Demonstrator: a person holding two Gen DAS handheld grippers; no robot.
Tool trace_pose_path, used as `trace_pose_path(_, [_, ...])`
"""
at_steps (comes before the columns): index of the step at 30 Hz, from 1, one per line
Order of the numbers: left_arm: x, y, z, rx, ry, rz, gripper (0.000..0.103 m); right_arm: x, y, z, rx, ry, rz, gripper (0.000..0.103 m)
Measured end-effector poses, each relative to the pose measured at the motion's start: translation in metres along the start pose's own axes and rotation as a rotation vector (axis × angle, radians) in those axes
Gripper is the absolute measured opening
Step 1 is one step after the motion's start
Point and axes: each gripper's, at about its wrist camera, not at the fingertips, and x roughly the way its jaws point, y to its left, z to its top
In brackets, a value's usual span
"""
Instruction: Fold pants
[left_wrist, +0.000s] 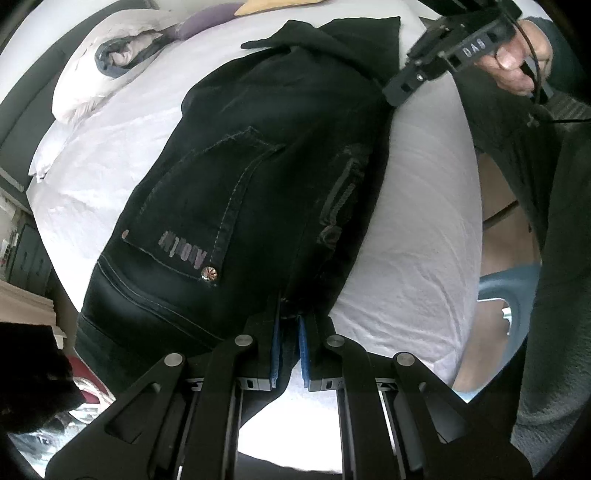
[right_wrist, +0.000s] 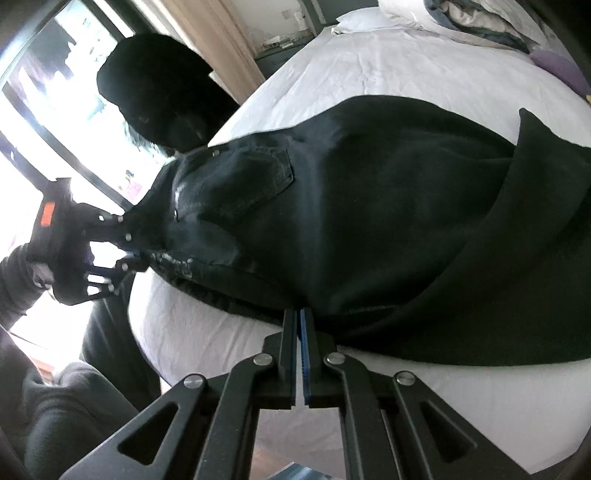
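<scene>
Black jeans (left_wrist: 251, 155) lie on a white bed sheet (left_wrist: 417, 229), back pocket with a silver rivet facing up. My left gripper (left_wrist: 290, 321) is shut on the jeans' waistband edge near the bed's side. My right gripper (right_wrist: 298, 314) is shut on the jeans' near edge (right_wrist: 369, 229) further along the leg. In the left wrist view the right gripper (left_wrist: 397, 94) meets the jeans' right edge. In the right wrist view the left gripper (right_wrist: 135, 254) holds the waist end.
A pillow and bunched bedding (left_wrist: 107, 66) lie at the bed's head. A purple item (left_wrist: 207, 20) sits beyond. A dark pile (right_wrist: 159, 92) stands by the window. The person's grey-clad legs (left_wrist: 546, 258) stand beside the bed.
</scene>
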Motion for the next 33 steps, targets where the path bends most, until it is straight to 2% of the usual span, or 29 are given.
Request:
trace_pose_path(6, [0.0, -0.003, -0.001, 0.004, -0.006, 0.025, 0.007, 0.006, -0.002, 0.0, -0.009, -0.004, -0.016, 0.003])
trace_pose_path(18, [0.007, -0.002, -0.008, -0.075, -0.032, 0.061, 0.009, 0.014, -0.007, -0.01, -0.011, -0.009, -0.015, 0.004])
trace_pose_path(20, [0.007, 0.0, -0.007, -0.092, -0.01, 0.063, 0.011, 0.011, -0.009, -0.011, 0.001, -0.022, -0.004, 0.006])
trace_pose_path(23, [-0.002, 0.009, -0.006, -0.14, 0.032, 0.013, 0.015, 0.006, -0.008, -0.013, 0.009, -0.039, 0.007, 0.016])
trace_pose_path(26, [-0.021, 0.016, -0.005, -0.161, 0.044, -0.04, 0.015, -0.006, -0.005, -0.015, 0.009, -0.051, 0.018, 0.019])
trace_pose_path(28, [-0.036, 0.022, 0.0, -0.191, -0.003, -0.04, 0.015, -0.018, -0.001, -0.014, 0.002, -0.077, 0.024, 0.019])
trace_pose_path(29, [-0.043, 0.028, 0.007, -0.222, -0.041, -0.042, 0.015, -0.028, 0.001, -0.01, -0.004, -0.116, 0.042, 0.019])
trace_pose_path(33, [-0.046, 0.05, 0.052, -0.335, -0.18, -0.012, 0.015, -0.038, -0.005, 0.013, 0.056, -0.205, 0.102, 0.019])
